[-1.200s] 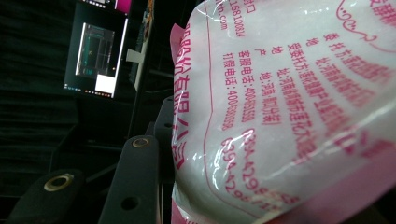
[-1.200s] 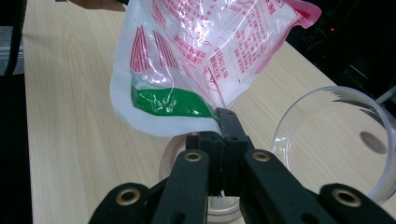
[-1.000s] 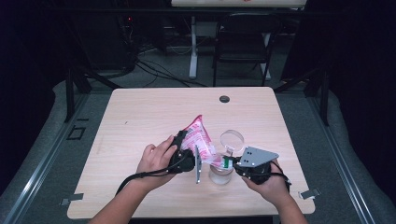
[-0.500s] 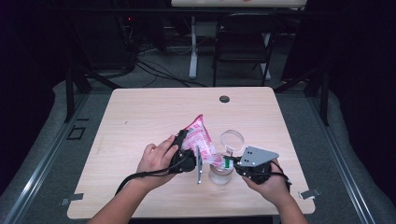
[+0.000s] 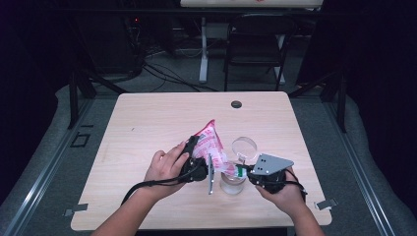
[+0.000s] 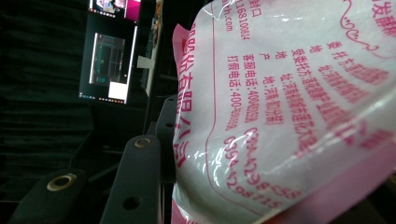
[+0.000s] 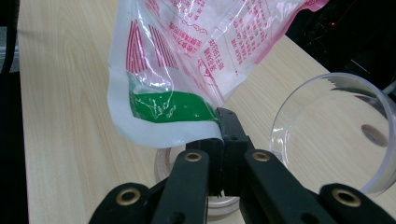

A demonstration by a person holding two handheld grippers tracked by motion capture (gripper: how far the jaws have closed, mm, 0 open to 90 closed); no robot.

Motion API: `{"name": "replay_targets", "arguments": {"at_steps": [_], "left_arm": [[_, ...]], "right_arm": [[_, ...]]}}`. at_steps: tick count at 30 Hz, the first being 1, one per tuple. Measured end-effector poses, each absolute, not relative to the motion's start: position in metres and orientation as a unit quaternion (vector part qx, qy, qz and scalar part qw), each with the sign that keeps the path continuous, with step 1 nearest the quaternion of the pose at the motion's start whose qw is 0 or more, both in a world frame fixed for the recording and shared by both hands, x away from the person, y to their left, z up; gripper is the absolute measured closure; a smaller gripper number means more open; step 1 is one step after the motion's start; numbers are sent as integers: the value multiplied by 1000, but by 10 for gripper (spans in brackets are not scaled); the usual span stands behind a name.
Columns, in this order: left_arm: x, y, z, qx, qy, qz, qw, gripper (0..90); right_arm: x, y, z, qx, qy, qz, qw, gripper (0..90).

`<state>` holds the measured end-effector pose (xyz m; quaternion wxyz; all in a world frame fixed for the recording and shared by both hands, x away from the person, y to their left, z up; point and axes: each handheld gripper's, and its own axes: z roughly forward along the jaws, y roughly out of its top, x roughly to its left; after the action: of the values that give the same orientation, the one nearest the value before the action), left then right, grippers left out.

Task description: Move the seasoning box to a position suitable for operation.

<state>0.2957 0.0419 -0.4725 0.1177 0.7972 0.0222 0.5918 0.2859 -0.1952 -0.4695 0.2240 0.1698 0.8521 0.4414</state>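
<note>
A light wooden table (image 5: 147, 123) is standing on grey carpet (image 5: 59, 147) in a dim room. Behind it, a black folding chair (image 5: 255, 49) and tangled cables (image 5: 162, 73) are sitting near a white desk leg (image 5: 202, 49). A lit monitor (image 6: 109, 65) is glowing in the darkness.

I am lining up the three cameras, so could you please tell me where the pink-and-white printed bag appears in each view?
High view: the bag stands tilted at table centre, between the left gripper and right gripper.
Left gripper view: the bag covers the right side, close up.
Right gripper view: the bag hangs from the top, its corner pinched.
Shared landmark: its pink print.
</note>
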Motion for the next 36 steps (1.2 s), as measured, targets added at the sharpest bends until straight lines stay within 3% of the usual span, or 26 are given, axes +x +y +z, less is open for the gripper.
{"name": "replay_targets", "arguments": {"at_steps": [36], "left_arm": [[295,37,-471,792,15,598,125,642]], "right_arm": [[288,-199,-472,178,852,439,223,900]]}}
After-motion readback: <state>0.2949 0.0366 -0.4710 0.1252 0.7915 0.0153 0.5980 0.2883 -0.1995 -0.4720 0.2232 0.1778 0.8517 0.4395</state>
